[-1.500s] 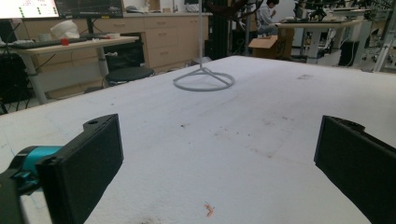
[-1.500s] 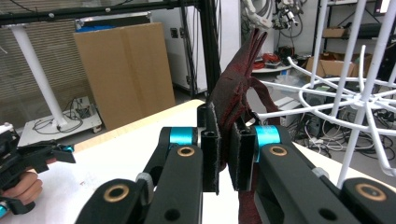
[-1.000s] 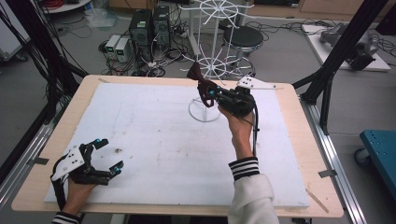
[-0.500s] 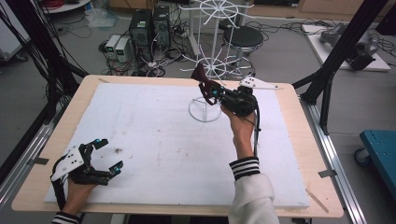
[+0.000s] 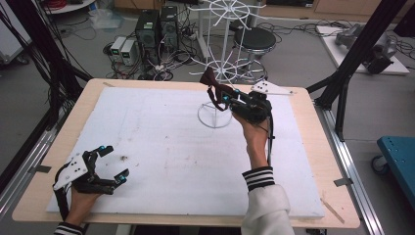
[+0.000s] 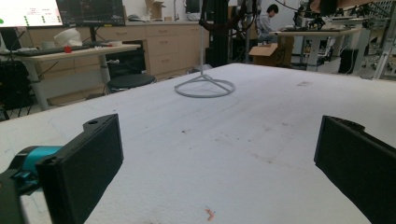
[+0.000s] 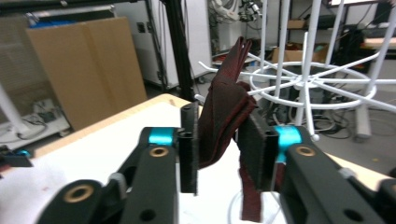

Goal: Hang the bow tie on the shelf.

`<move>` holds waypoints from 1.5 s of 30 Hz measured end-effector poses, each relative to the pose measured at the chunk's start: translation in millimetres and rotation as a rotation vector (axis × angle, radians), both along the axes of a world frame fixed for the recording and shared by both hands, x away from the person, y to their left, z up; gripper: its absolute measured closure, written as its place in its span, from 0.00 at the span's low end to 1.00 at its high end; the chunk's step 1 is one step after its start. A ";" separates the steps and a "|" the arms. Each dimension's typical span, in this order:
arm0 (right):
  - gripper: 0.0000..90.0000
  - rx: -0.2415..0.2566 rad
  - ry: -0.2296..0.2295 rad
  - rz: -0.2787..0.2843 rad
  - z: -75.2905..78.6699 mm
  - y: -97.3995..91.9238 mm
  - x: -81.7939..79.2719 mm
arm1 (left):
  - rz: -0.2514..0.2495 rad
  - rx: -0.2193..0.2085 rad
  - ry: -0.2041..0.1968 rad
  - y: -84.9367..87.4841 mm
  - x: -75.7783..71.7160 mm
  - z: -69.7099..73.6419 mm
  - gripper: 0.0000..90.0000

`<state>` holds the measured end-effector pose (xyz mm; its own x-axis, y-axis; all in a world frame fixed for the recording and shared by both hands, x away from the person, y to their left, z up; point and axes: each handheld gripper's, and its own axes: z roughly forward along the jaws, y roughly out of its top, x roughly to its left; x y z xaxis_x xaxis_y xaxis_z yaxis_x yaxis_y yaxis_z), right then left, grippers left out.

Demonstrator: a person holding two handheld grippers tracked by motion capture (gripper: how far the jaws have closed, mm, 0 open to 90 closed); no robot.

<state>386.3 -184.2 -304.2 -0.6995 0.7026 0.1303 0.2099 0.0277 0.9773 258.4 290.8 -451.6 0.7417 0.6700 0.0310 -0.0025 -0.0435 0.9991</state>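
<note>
1. Dark red fabric, a narrow folded strip (image 7: 228,116) that looks like a tie or ribbon, is pinched in the right tool (image 5: 226,99), with its upper end standing above the jaws and a tail hanging below them.
2. Compared with a second ago, the right tool has climbed and pushed a little farther toward the white wire rack (image 5: 222,58) at the far edge of the bench (image 5: 161,147); the strip's tip now sits close beside the rack's lower ring of prongs.
3. The jaws are nearly closed, with only the thickness of the cloth between them, so the grip looks firm.
4. From the right gripper view, the prongs (image 7: 327,86) spread just behind the cloth, apart from it; I cannot tell if any prong touches it yet.
5. My guess is that the strip is meant to be draped over a prong, and the recent rise puts it about at hanging height.
6. The left tool (image 5: 108,164) has not moved: it rests low at the near left corner of the bench, jaws spread wide, gripping nothing.
7. The white foam sheet under it carries a few dark specks.
</note>
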 end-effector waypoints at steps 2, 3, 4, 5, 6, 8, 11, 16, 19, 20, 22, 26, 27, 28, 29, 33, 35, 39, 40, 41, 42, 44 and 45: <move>0.72 -0.015 -0.009 -0.007 1.2 0.1 -1.8 | 0.000 0.000 0.000 0.1 0.0 0.0 0.02; 0.69 -0.015 -0.017 -0.007 1.6 0.2 -2.1 | 0.000 0.000 0.000 0.1 0.2 0.0 0.02; 0.64 -0.021 -0.024 -0.019 2.0 0.2 -2.6 | -0.001 0.000 0.000 0.2 0.2 0.0 0.02; 0.61 -0.024 -0.030 -0.031 2.5 0.6 -3.3 | 0.000 -0.001 0.001 0.2 0.1 0.0 0.02; 0.56 -0.027 -0.034 -0.035 2.6 0.7 -3.7 | -0.001 -0.001 0.000 0.2 0.1 -0.1 0.02; 0.47 -0.037 -0.050 -0.057 3.5 0.9 -4.7 | -0.001 0.000 -0.001 0.2 0.1 -0.1 0.02; 0.28 -0.054 -0.070 -0.092 4.7 1.1 -6.7 | -0.001 -0.001 -0.001 0.3 0.1 -0.1 0.02; 0.01 -0.140 -0.178 -0.160 8.3 6.1 -11.8 | -0.001 -0.002 -0.001 0.3 0.1 -0.1 0.02; 0.01 -0.130 -0.214 -0.130 10.7 7.8 -14.8 | -0.001 -0.002 -0.002 0.3 0.1 -0.1 0.02; 0.01 -0.129 -0.218 -0.127 11.0 8.2 -15.2 | -0.001 -0.002 -0.002 0.3 0.0 -0.1 0.02; 0.01 -0.128 -0.218 -0.120 11.1 8.5 -15.7 | -0.001 -0.004 -0.002 0.4 0.1 -0.1 0.02; 0.01 -0.120 -0.219 -0.107 11.7 6.2 -19.5 | 0.001 -0.005 -0.002 0.6 0.1 -0.2 0.02; 0.01 -0.118 -0.216 -0.106 12.2 4.9 -22.0 | 0.002 -0.005 -0.002 0.6 0.1 -0.2 0.02; 0.01 -0.116 -0.225 -0.102 12.7 2.9 -24.5 | 0.005 -0.008 -0.001 0.6 0.1 -0.2 0.02; 0.01 -0.114 -0.234 -0.098 13.0 0.5 -27.6 | 0.005 -0.009 -0.001 0.8 0.1 -0.3 0.02; 0.01 -0.107 -0.262 -0.084 10.1 -13.5 -42.2 | 0.008 -0.009 -0.001 0.6 0.0 -0.3 0.02; 0.01 -0.103 -0.260 -0.079 5.6 -21.9 -52.3 | 0.009 -0.008 -0.003 0.7 -0.2 -0.3 0.02; 0.01 -0.106 -0.285 -0.070 -13.4 -42.2 -77.1 | 0.010 -0.005 -0.004 0.6 -0.4 -0.3 0.02; 0.01 -0.104 -0.291 -0.074 -20.9 -48.0 -84.4 | 0.010 -0.004 -0.004 0.6 -0.3 -0.2 0.02; 0.01 -0.110 -0.286 -0.082 -27.9 -53.0 -90.8 | 0.010 -0.007 -0.004 0.6 -0.3 -0.3 0.02; 0.01 -0.113 -0.301 -0.087 -36.3 -58.2 -97.8 | 0.010 -0.008 -0.003 0.8 -0.2 -0.3 0.02; 0.01 -0.110 -0.309 -0.095 -55.4 -68.4 -110.6 | 0.013 -0.010 -0.003 0.9 -0.1 -0.3 0.02; 0.01 -0.109 -0.305 -0.101 -61.6 -71.4 -113.4 | 0.014 -0.013 0.000 0.8 -0.1 -0.3 0.02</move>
<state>272.9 -255.6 -365.7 -0.6212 0.7683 -0.1540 -0.0850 0.1293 0.9880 258.3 291.6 -451.9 0.7319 0.6810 0.0223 -0.0021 -0.0304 0.9995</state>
